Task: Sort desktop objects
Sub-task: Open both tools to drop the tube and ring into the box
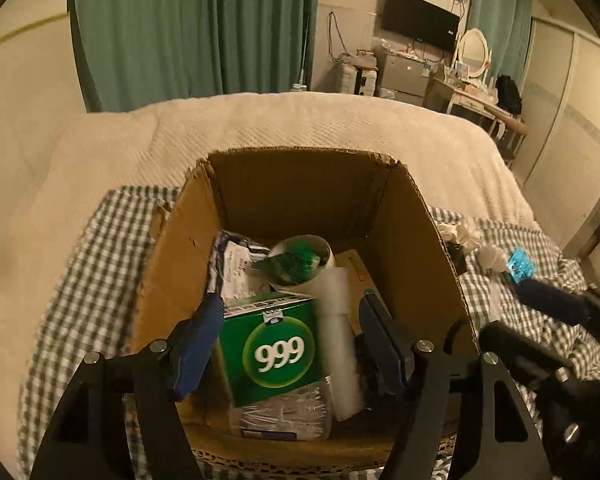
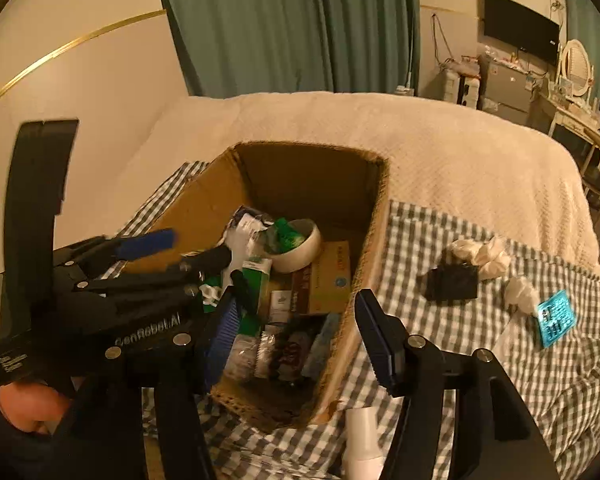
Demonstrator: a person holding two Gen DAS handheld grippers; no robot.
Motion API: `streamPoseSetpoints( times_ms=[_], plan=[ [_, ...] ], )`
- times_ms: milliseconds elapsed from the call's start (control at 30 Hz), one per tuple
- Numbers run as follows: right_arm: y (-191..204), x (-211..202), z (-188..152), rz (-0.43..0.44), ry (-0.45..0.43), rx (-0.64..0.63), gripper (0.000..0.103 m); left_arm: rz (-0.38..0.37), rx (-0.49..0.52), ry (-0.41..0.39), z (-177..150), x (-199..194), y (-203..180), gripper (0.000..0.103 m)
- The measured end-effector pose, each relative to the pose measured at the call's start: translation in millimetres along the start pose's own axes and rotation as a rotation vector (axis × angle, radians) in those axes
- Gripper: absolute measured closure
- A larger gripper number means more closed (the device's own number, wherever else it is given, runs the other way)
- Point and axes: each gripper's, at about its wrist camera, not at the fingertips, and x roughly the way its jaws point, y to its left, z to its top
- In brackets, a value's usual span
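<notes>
1. Left wrist view: my left gripper [image 1: 292, 340] hangs over the box [image 1: 416, 216], fingers spread, pinching nothing.
2. Between them, inside the box, lies the green carton [image 1: 274, 354], touching neither pad.
3. It is green with a white "999" in a circle.
4. Its long axis runs toward the box's far wall.
5. My right gripper [image 2: 296, 336] is spread too, straddling the box's near right wall.
</notes>
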Motion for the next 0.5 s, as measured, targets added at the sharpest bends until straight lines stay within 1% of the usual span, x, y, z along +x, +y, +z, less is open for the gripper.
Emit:
streamPoseSetpoints(
  times_ms=[67, 167, 267, 300, 400, 500],
  plan=[
    [-2, -7, 3, -0.019, -0.008, -0.001, 0.046, 0.021, 0.002, -0.006, 3, -9, -5, 0.022],
    [-14, -20, 4, -0.03, -0.021, 0.012, 0.045, 0.019, 0.0, -0.039, 8, -28, -9, 0.019],
    [-22, -42, 4, -0.043, -0.053, 0.035, 0.045, 0.01, 0.003, -0.072, 13, -50, -18, 0.017],
    [-26, -50, 3, -0.046, -0.061, 0.042, 0.045, 0.005, 0.005, -0.086, 16, -58, -22, 0.016],
    [-44, -84, -1, -0.098, -0.106, 0.053, 0.045, -0.026, 0.017, -0.134, 17, -81, -41, 0.011],
    [-67, -113, -5, -0.14, -0.136, 0.086, 0.043, -0.063, 0.03, -0.171, 20, -99, -71, 0.006]
  ],
)
